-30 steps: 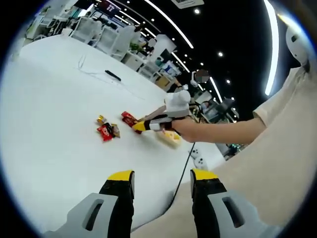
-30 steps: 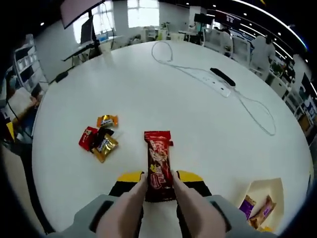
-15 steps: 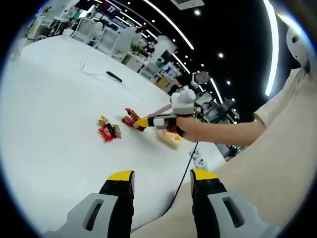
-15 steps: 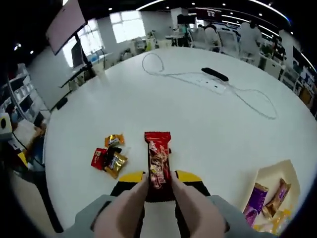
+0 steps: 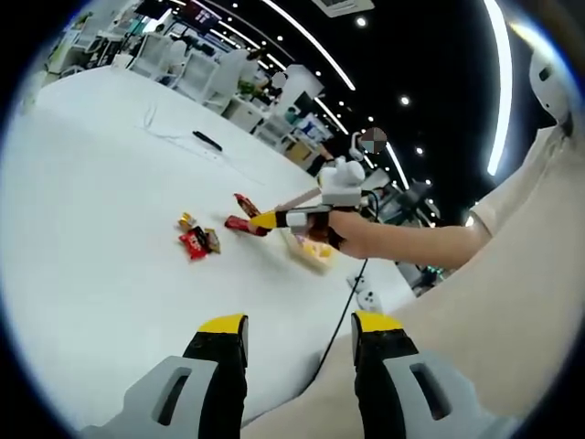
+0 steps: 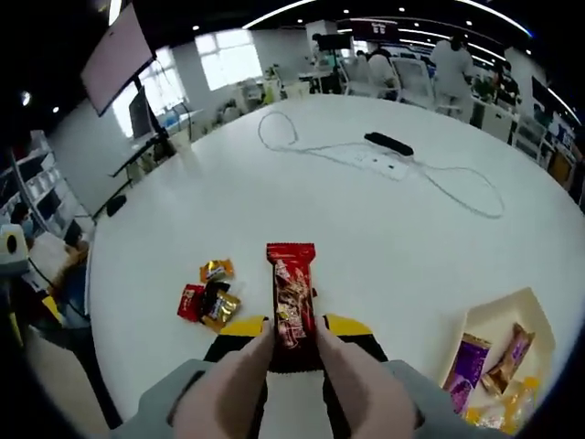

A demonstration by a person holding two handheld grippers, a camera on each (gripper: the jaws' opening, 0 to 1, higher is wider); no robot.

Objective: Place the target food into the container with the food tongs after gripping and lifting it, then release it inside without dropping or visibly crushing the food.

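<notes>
A red wrapped candy bar [image 6: 291, 293] hangs above the white table [image 6: 384, 238], clamped between the two beige arms of the food tongs [image 6: 239, 380]. My right gripper [image 6: 295, 326] is shut on those tongs. The pale open container [image 6: 501, 315] lies at the lower right with a purple bar [image 6: 464, 363] and a brown bar [image 6: 506, 357] inside. From the left gripper view, the right gripper [image 5: 272, 219] holds the red bar [image 5: 245, 205] in the air to the left of the container [image 5: 309, 252]. My left gripper [image 5: 301, 323] is open and holds nothing.
A small pile of wrapped candies [image 6: 208, 300] lies on the table left of the bar, also candies [image 5: 196, 239]. A power strip [image 6: 384, 164], a black remote [image 6: 389, 144] and a looping cable [image 6: 457, 183] lie farther back. A person's arm [image 5: 411, 245] reaches in from the right.
The right gripper has risen with the red bar and drifted toward the container, which now shows more fully at lower right. The left gripper has stayed where it was.
</notes>
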